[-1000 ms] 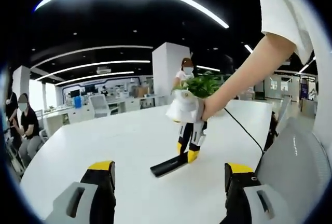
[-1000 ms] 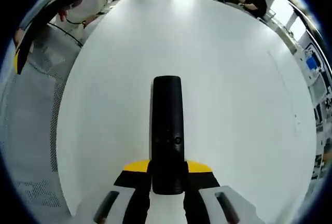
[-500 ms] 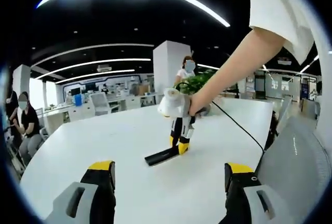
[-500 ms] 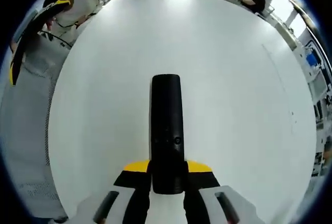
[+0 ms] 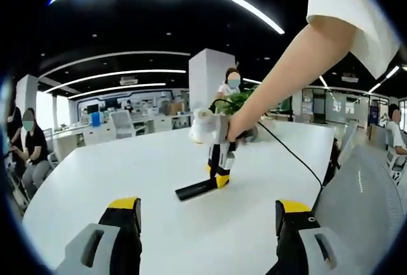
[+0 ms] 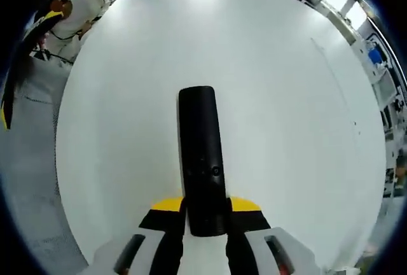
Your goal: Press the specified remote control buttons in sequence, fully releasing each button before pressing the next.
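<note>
Surface: we see 1 white table (image 5: 159, 179), wide and bare around the fingers.
Room: an open office with long ceiling lights, a white pillar (image 5: 206, 84) and desks far behind.
Remote: 1 black remote control (image 6: 201, 160), its near end pinched between the fingers of our right gripper (image 6: 205, 214); the rest reaches forward, past the fingertips, over the table.
Left gripper: our left gripper (image 5: 206, 214) has its fingers spread wide, with nothing between them.
Other view: beyond the left fingers, the right gripper (image 5: 219, 167) stands tip-down, with the remote's far end on the table.
People: 1 seated person (image 5: 28, 154) at the left, 1 standing (image 5: 230, 87) behind a green plant (image 5: 245, 103).
In the way: a cable (image 5: 299, 160) runs across the table.
</note>
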